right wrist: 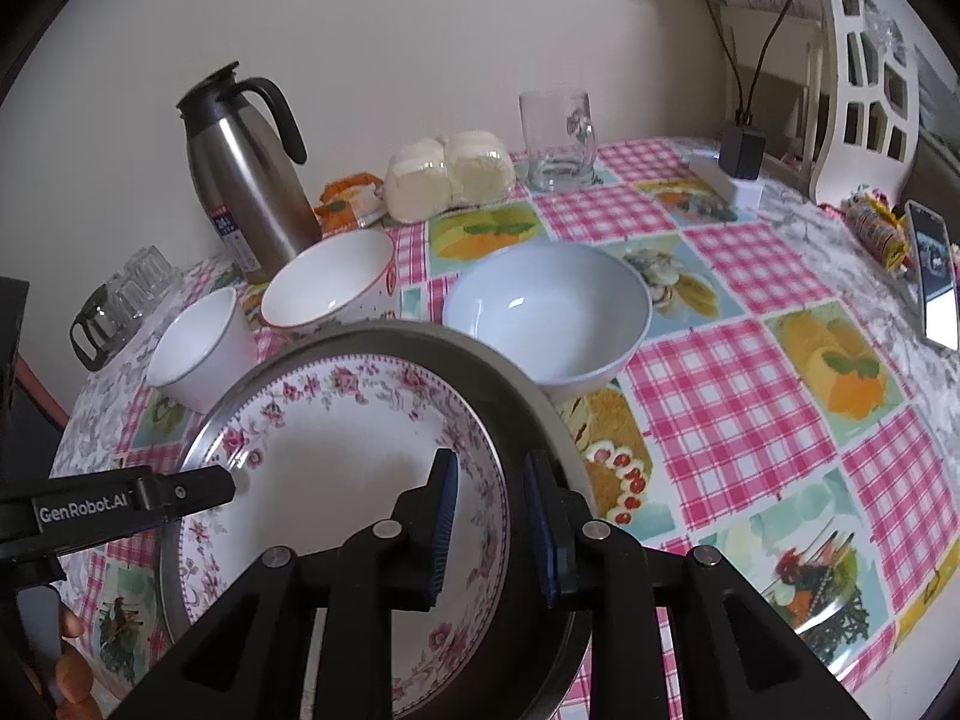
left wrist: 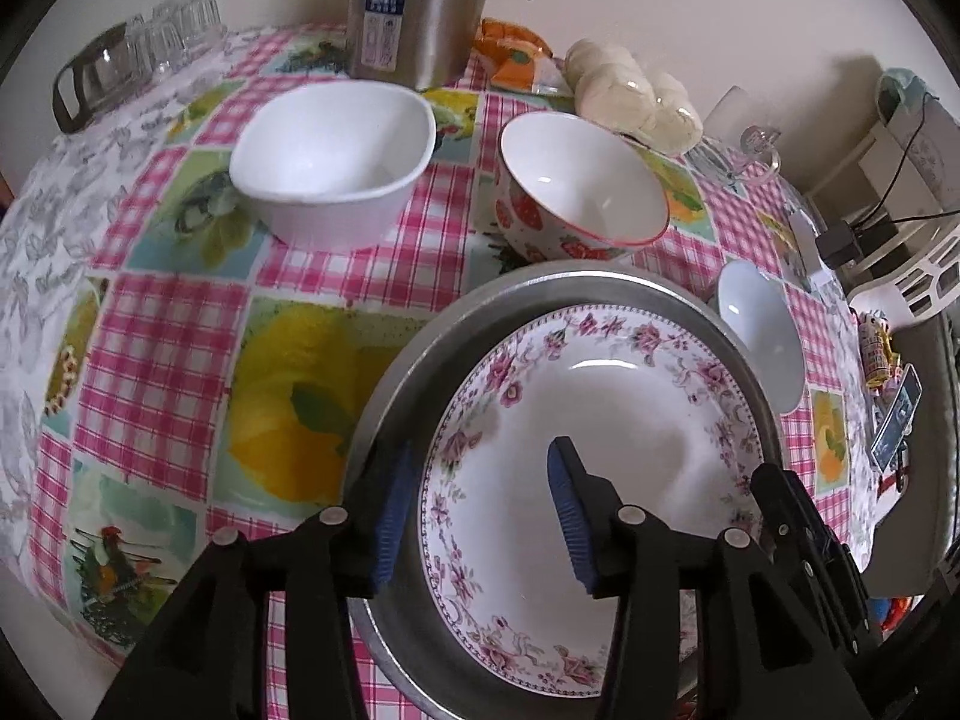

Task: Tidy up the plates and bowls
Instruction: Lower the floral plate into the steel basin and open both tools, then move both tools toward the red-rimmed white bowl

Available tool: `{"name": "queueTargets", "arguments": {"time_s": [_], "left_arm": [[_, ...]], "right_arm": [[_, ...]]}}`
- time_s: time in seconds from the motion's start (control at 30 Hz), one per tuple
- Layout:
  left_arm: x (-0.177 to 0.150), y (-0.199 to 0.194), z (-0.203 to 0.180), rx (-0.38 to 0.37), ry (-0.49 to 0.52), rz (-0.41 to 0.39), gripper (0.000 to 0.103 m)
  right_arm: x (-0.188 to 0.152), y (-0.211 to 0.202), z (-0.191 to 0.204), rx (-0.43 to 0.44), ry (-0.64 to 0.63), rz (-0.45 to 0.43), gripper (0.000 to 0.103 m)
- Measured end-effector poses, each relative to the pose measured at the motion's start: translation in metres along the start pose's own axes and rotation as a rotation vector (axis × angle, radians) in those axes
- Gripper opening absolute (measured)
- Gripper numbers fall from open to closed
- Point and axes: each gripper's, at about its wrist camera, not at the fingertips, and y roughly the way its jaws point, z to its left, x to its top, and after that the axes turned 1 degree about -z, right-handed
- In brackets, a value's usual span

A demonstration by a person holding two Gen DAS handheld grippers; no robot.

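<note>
The floral plate lies flat, face up, inside a round metal tray on the checked cloth. Both are round, so no long axis can be told.

The left gripper reaches in low from the near edge. Its jaws stand wide apart across the left rim of tray and plate: one finger is outside the tray wall, the other over the plate's white middle. They do not press on anything.

The right gripper comes from the near right side. Its jaws are narrow, one on each side of the right rim of plate and tray; whether they really pinch it, I cannot tell.

Behind the tray stand a square bowl, a strawberry bowl and a pale bowl, all upright, apart from one another.
</note>
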Motion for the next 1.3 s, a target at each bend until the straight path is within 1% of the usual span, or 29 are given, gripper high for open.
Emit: {"name": "queueTargets", "arguments": {"time_s": [0.1,0.17,0.2,0.23,0.3,0.37,0.43,0.47,0.6,0.63,0.67,0.7,0.87,0.9,0.97,1.2,1.23,1.27,1.3], "left_arm": [[0.002,-0.011,-0.003,0.002,0.01,-0.042,0.048],[0.004,-0.018,-0.004,0.006,0.009,-0.068,0.052],[0.004,-0.02,-0.004,0.015,0.01,-0.081,0.053],[0.004,-0.022,-0.004,0.026,0.01,-0.093,0.053],[0.005,-0.025,-0.002,0.057,0.007,-0.117,0.057],[0.006,-0.027,0.001,0.087,0.003,-0.131,0.07],[0.006,-0.027,0.002,0.114,0.002,-0.135,0.07],[0.006,-0.026,0.004,0.125,0.001,-0.132,0.07],[0.005,-0.021,0.009,0.168,-0.003,-0.111,0.072],[0.005,-0.019,0.009,0.177,-0.003,-0.107,0.075],[0.005,-0.017,0.009,0.184,0.0,-0.103,0.082],[0.005,-0.016,0.009,0.188,0.001,-0.102,0.083],[0.005,-0.014,0.008,0.205,0.011,-0.105,0.084],[0.005,-0.013,0.008,0.205,0.011,-0.103,0.084],[0.005,-0.013,0.009,0.197,0.004,-0.103,0.084],[0.006,-0.012,0.01,0.188,-0.006,-0.112,0.084],[0.006,-0.012,0.01,0.188,-0.008,-0.113,0.086],[0.006,-0.011,0.011,0.19,-0.012,-0.117,0.093],[0.006,-0.012,0.011,0.191,-0.017,-0.123,0.095]], "right_arm": [[0.001,-0.004,0.003,-0.003,-0.023,-0.022,0.026],[0.001,-0.006,0.006,-0.009,-0.046,-0.035,0.034],[0.001,-0.006,0.008,-0.014,-0.055,-0.04,0.045],[0.0,-0.008,0.009,-0.022,-0.065,-0.049,0.053],[0.0,-0.008,0.011,-0.029,-0.078,-0.06,0.058],[0.0,-0.008,0.012,-0.041,-0.091,-0.068,0.063],[0.0,-0.007,0.012,-0.048,-0.095,-0.067,0.068],[0.0,-0.007,0.012,-0.05,-0.095,-0.065,0.069],[0.0,-0.005,0.01,-0.067,-0.095,-0.066,0.079],[0.0,-0.005,0.009,-0.072,-0.095,-0.068,0.081],[0.0,-0.005,0.009,-0.073,-0.094,-0.067,0.082],[0.0,-0.004,0.008,-0.073,-0.092,-0.065,0.083],[-0.001,-0.003,0.008,-0.075,-0.089,-0.063,0.093],[-0.001,-0.003,0.008,-0.076,-0.088,-0.065,0.097],[0.0,-0.004,0.007,-0.081,-0.086,-0.071,0.101],[0.001,-0.001,0.002,-0.079,-0.077,-0.059,0.103],[0.001,-0.001,0.001,-0.077,-0.079,-0.061,0.103],[0.001,-0.001,0.002,-0.076,-0.08,-0.064,0.103],[0.001,-0.002,0.002,-0.077,-0.083,-0.067,0.103]]}}
